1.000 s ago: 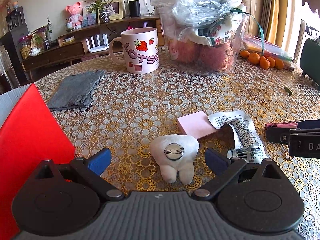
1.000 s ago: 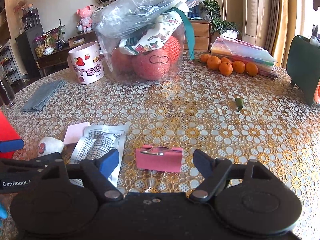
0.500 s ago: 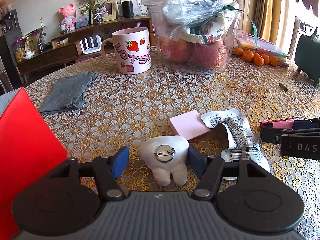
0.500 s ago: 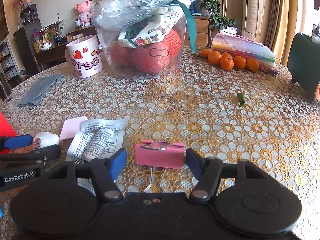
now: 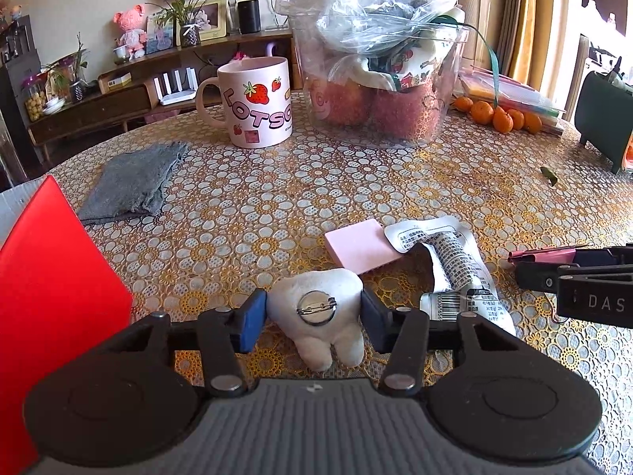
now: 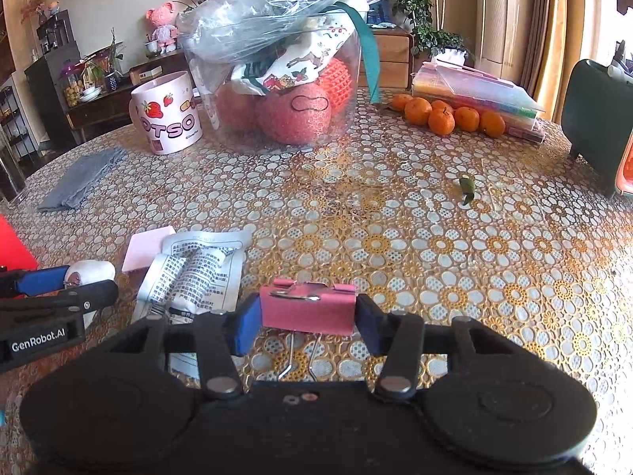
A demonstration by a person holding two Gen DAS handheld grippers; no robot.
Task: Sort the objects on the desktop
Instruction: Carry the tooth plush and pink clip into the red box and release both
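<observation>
Desktop objects lie scattered on the near part of the flower-patterned tablecloth [image 5: 356, 182], and the step in hand, as I judge it, is a double pick-up: each gripper is closing on one small item before carrying it off to be sorted. Of the things near by, the red folder [image 5: 51, 289] at the left edge is largest, then the crumpled printed foil sachet [image 5: 455, 261], with the pink sticky-note pad [image 5: 362, 245] touching its left side; both lie just beyond the left gripper. The white tooth-shaped plush brooch [image 5: 316, 316] lies pin-side up on the cloth, squarely between the fingers of the left gripper [image 5: 312, 316], whose jaws are closing and whose blue pads now touch its two flanks. Smaller still, the pink binder clip [image 6: 308, 306] rests on the cloth with its wire handles toward the camera, between the fingers of the right gripper [image 6: 308, 316]; those jaws too are closing, and the pads meet the clip's short ends. Both items sit on the table, not yet lifted. The next move calls for a finished squeeze on each, gentle on the soft brooch so it does not squirt out, firm on the slick clip, then a straight lift clear of the sachet. Where they should go is not evident.
</observation>
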